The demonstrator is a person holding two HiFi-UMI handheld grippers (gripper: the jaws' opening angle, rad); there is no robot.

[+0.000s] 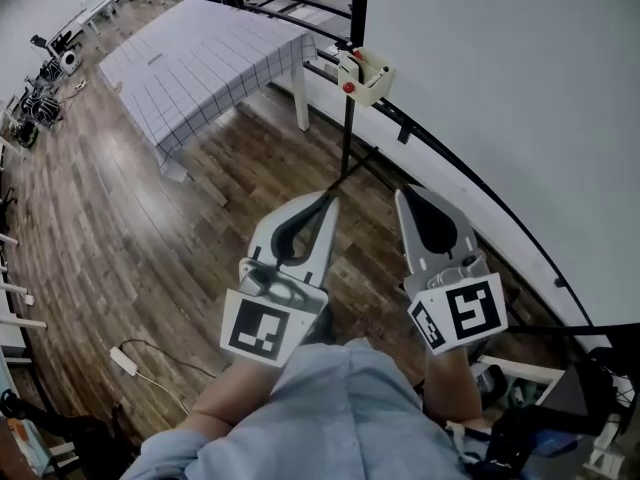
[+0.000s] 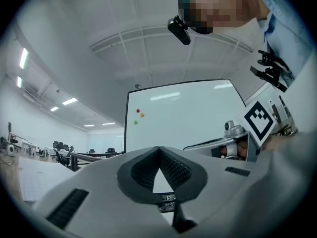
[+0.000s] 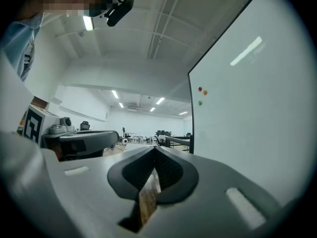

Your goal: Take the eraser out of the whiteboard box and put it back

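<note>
Head view: the box [image 1: 366, 76] hangs at the whiteboard's [image 1: 500, 88] far lower corner, well apart from the left gripper [image 1: 325, 204] and right gripper [image 1: 408, 198]. The eraser cannot be made out. Left gripper view: jaws closed, empty. Right gripper view: jaws closed, empty. Judged: removal and return are both not yet done.

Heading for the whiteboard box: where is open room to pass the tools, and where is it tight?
The wood floor between the checked table and the whiteboard is bare, an open lane to the whiteboard box. Its top is nearly bare too. Crowded: equipment along the left edge, a power strip with cable low left, gear at lower right.
</note>
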